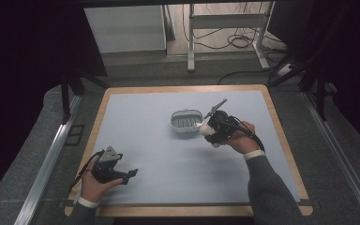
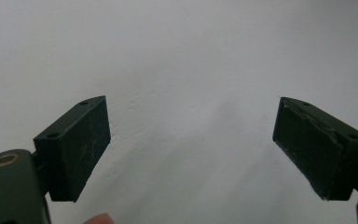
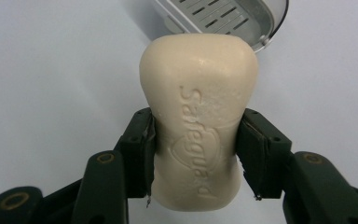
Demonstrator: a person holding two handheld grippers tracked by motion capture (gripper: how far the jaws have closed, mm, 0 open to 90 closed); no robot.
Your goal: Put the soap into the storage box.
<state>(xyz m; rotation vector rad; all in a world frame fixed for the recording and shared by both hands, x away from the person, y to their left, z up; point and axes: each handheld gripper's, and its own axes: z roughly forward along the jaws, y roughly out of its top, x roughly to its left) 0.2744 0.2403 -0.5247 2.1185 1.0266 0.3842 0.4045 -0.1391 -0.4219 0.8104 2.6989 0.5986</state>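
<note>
Progress: bar of soap (image 3: 198, 126) already picked up, not yet in the metal soap dish (image 1: 186, 121), which looks empty | Right gripper (image 3: 196, 154): fingers clamped on the soap, just beside the dish | Left gripper (image 2: 191, 140): fingers apart, nothing between, well away from the dish over the worktop (image 1: 159, 154) | Writing: "Safeguard" embossed on the soap

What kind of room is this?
Probably a lab or recording workspace: dark curtains surround a padded table, loose cables lie on the floor, and a right claw holds a soap bar.
</note>
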